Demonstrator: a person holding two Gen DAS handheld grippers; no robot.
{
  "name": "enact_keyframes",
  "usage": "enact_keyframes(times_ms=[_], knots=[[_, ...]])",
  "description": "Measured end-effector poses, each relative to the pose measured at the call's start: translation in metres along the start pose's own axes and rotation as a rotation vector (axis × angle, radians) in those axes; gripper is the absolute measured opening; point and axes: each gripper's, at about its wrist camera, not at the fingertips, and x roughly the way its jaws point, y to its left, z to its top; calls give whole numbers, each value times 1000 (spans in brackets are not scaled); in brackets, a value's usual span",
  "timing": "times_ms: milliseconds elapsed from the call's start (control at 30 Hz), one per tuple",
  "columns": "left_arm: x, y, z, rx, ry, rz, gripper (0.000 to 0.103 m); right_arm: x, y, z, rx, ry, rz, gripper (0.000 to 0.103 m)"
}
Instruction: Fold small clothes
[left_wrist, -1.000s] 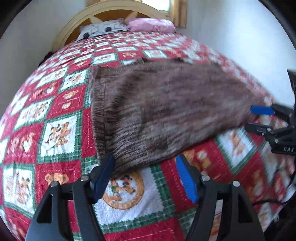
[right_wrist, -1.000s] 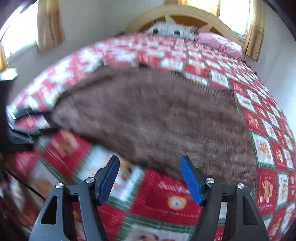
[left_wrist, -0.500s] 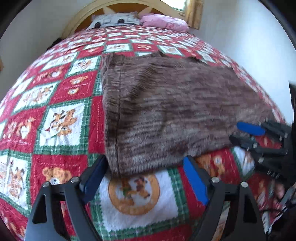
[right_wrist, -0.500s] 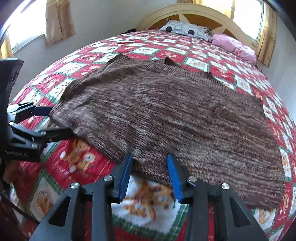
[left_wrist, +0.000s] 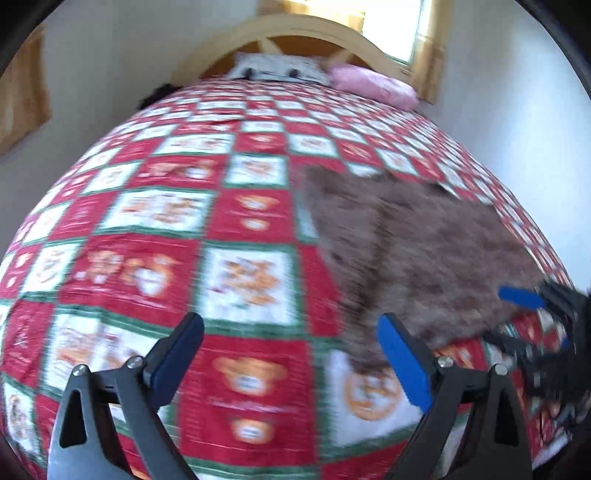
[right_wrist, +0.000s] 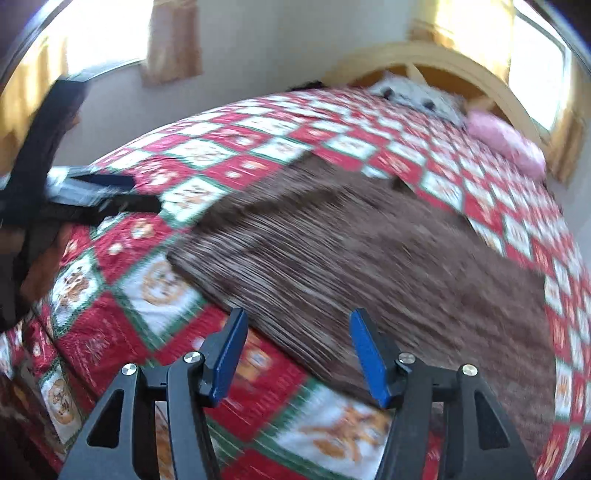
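A brown knit sweater (left_wrist: 417, 254) lies spread flat on the red, white and green patchwork quilt (left_wrist: 155, 266); it also shows in the right wrist view (right_wrist: 354, 243). My left gripper (left_wrist: 291, 354) is open and empty, over the quilt just left of the sweater's near corner. My right gripper (right_wrist: 295, 350) is open and empty, at the sweater's near hem. The right gripper shows at the right edge of the left wrist view (left_wrist: 532, 314). The left gripper shows at the left in the right wrist view (right_wrist: 107, 192). Both views are blurred.
A curved wooden headboard (left_wrist: 295, 33) stands at the far end with a grey patterned pillow (left_wrist: 277, 70) and a pink pillow (left_wrist: 373, 83). White walls and curtained windows (right_wrist: 173, 37) flank the bed. The quilt's near edge drops off below the grippers.
My left gripper has swung left off the sweater's corner and now faces bare quilt. My right gripper's jaws have opened wider at the hem. Both views have turned blurry with motion.
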Motion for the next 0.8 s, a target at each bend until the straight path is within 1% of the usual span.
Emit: enact_keyframes(times_ms=[133, 233, 400, 467, 500, 567, 633, 733, 800], knots=[[0, 27, 8, -82, -44, 8, 97, 12, 37, 12, -112, -19, -1, 59], [7, 37, 14, -125, -54, -47, 97, 23, 62, 17, -191, -27, -15, 59], [22, 34, 26, -113, -51, -71, 97, 48, 88, 19, -280, -15, -51, 59], [30, 32, 30, -101, -45, -85, 97, 52, 93, 18, -301, -31, -71, 57], [32, 31, 32, -96, -46, -99, 97, 53, 93, 20, -299, -41, -87, 52], [37, 29, 36, -82, -44, -120, 97, 57, 87, 24, -258, -33, -84, 25], [44, 23, 41, -58, -38, -136, 97, 59, 82, 26, -227, -38, -69, 13], [55, 14, 49, -33, -36, -177, 97, 58, 85, 23, -226, -39, -53, 9], [66, 6, 57, -11, -30, -199, 96, 58, 86, 22, -225, -39, -47, 8]])
